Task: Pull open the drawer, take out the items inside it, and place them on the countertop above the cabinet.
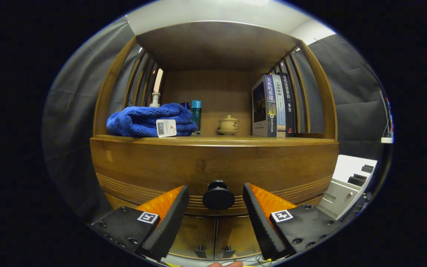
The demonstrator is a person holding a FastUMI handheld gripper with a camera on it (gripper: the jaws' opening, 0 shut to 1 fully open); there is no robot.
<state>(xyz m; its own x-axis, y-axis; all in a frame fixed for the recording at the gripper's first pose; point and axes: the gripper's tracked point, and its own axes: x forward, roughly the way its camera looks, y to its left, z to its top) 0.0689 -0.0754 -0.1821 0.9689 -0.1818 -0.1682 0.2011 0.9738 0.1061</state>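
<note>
The gripper is spread open, its two black-padded fingers standing on either side of the round black knob without touching it. The knob sits in the middle of the wooden drawer front, which is closed, so nothing inside it can be seen. Below the drawer are two cabinet doors. Just above the drawer is the table, carrying a folded blue towel with a white tag, a teal bottle, a small lidded cup and upright books.
</note>
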